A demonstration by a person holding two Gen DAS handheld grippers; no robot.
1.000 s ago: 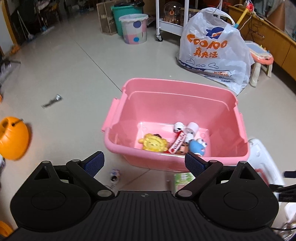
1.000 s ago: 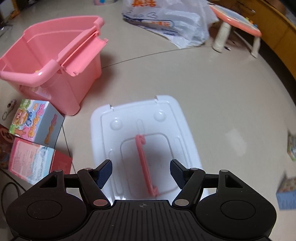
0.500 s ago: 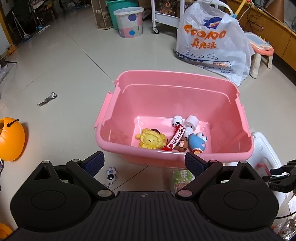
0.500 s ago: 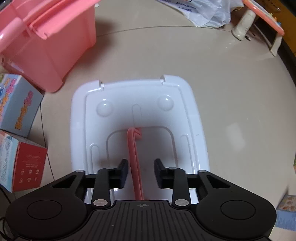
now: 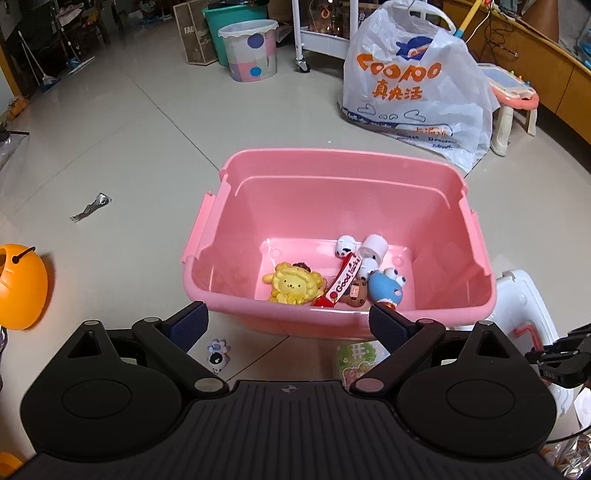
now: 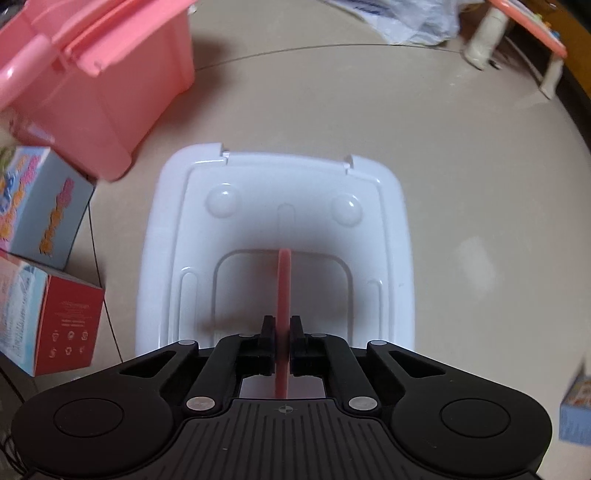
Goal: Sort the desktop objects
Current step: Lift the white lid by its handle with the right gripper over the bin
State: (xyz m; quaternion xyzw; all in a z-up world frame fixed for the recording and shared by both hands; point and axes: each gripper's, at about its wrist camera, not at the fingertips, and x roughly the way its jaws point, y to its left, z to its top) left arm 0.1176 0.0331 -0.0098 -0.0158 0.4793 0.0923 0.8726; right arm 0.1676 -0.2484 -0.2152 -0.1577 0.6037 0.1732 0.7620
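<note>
Over the white lid point(image 6: 280, 229), the right gripper point(image 6: 282, 326) has just dropped and closed, now pinching its pink handle point(image 6: 283, 280); the lid looks ready to lift toward the bin point(image 5: 343, 236). The left gripper point(image 5: 288, 321) hangs spread, empty.

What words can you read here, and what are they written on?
"COOCOO" with three orange Chinese characters under it: white plastic bag.
"Good luck": red tag in the pink bin.
"FA...": cardboard box, cut off.
Red box and blue box: print too blurred.
</note>
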